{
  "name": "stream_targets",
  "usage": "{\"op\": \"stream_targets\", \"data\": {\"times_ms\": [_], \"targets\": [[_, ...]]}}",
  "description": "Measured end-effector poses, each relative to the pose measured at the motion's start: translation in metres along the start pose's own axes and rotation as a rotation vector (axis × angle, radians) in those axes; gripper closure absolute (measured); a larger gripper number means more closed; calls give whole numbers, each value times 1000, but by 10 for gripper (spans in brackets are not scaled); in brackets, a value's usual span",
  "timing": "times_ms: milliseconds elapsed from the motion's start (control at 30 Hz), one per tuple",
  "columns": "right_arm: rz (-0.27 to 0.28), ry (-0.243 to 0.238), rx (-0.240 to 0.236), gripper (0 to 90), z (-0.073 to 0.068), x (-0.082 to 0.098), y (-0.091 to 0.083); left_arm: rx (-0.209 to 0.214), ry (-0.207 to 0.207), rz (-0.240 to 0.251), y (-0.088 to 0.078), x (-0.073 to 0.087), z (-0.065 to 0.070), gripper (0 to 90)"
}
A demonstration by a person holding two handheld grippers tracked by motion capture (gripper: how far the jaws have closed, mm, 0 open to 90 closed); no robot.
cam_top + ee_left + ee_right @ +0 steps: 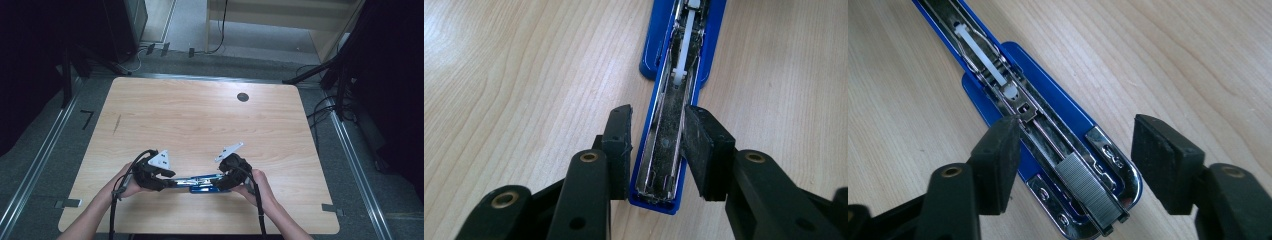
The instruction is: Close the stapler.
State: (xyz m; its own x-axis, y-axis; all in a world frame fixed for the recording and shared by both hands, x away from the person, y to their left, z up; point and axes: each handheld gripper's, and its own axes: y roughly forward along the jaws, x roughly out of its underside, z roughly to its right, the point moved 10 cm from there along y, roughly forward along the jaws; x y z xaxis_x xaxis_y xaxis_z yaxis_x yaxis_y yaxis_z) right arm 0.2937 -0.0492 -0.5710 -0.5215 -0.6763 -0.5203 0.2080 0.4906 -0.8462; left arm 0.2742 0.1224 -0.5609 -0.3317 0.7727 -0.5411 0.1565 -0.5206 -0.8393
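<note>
- Near edge of the table (200, 115): we see a blue stapler (200, 181) lying flat, swung fully open, stretched between both hands.
- Left gripper (656, 150): jaws narrow, pads on both long sides of the stapler's open blue arm near its end. Looks clamped, but from the left gripper view we can't rule out a hair of slack on one side.
- Right gripper (1075, 160): jaws wide, holding nothing, straddling the magazine end; one pad sits over the blue edge, the other hangs well clear over bare wood.
- Handling, our read: stiff metal and plastic, moderately heavy, not fragile. Chrome rails look slick, so grip across the blue side walls, not the channel. The hinge is free, so a single hold lets the other half flop.
- Containers: the magazine channel (1048, 135) is open on top. A short strip of staples (1088, 192) sits at its front end; the rest is bare rail up to the white pusher (983, 62) farther back.
- Staple strip is loose and brittle in our judgement; tilt or jolt and it slides out or breaks.
- Far side of the table: a small dark round spot (243, 97), nothing else.
</note>
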Motion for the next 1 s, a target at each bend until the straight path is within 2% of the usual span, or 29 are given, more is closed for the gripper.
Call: {"op": "stream_targets", "data": {"times_ms": [200, 367, 533, 567, 733, 767, 833, 1000], "targets": [[-21, -5, 1, 439, 0, 4, 6, 1, 1, -1, 0, 1, 2, 599], [-20, -22, -32, 529, -5, 3, 7, 2, 3, -38, 2, 7, 3, 569], [-15, -20, -45, 551, -6, 3, 7, 13, 0, -81, 9, 14, 3, 564], [-8, -18, -47, 569, -6, 3, 6, 8, -5, -97, 12, 17, 3, 569], [29, -29, -66, 614, -9, 0, 1, 12, -4, -99, 14, 18, 2, 599], [48, -40, -65, 674, -11, -3, -2, 22, 7, -102, 13, 18, 3, 606], [65, -56, -61, 730, -13, -5, -6, 30, 13, -100, 12, 19, 4, 615], [97, -94, -40, 826, -20, -11, -8, 36, 32, -93, 11, 18, 5, 633]]}}
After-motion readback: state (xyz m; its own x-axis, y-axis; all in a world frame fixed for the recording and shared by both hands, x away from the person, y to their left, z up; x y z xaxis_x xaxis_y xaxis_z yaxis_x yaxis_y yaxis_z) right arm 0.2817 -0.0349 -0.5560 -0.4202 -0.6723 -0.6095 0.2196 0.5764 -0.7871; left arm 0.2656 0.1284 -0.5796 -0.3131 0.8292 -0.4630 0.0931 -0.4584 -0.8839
